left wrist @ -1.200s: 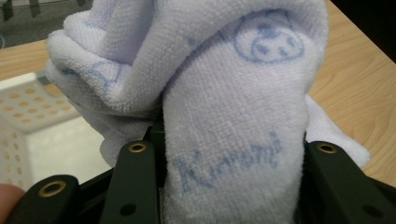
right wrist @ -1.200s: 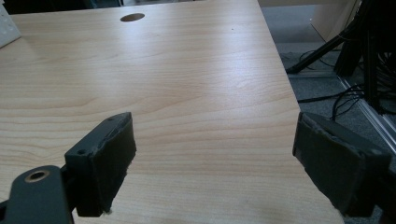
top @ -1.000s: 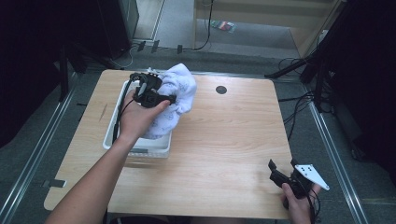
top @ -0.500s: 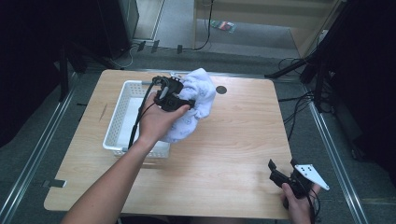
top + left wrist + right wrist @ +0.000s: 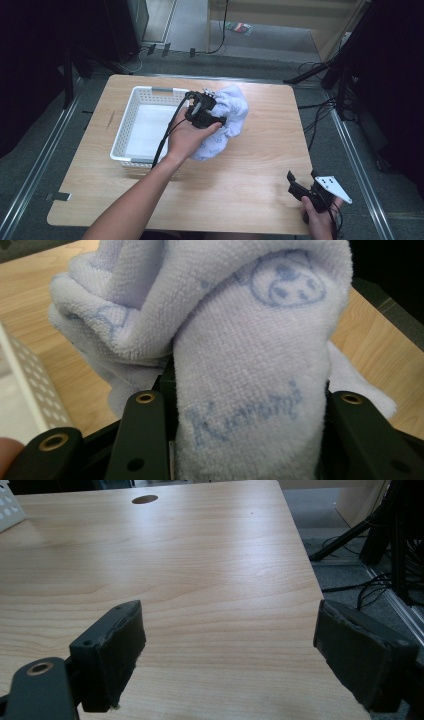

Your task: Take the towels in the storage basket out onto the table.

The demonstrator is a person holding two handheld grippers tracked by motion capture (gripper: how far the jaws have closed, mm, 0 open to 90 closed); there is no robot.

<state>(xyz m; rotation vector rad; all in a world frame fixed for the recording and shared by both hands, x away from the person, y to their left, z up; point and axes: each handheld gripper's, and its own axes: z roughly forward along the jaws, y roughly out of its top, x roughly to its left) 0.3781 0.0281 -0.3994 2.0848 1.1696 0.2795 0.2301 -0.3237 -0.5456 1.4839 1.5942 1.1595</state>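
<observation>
Tabletop (image 5: 260, 165) now lies under the towel (image 5: 227, 120), carried from the basket (image 5: 131, 125) in the clamped left claw (image 5: 212, 112).

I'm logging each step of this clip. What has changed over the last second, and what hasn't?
The left gripper, shut on the towel, has carried it rightward, from over the white basket out to above the bare table beside it. The grip has not changed. The basket stayed put, and the right gripper stayed open near the table's front right corner.

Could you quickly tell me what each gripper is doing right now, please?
Left gripper: closed on the towel.
Right gripper: open, holding nothing, above the table.
</observation>
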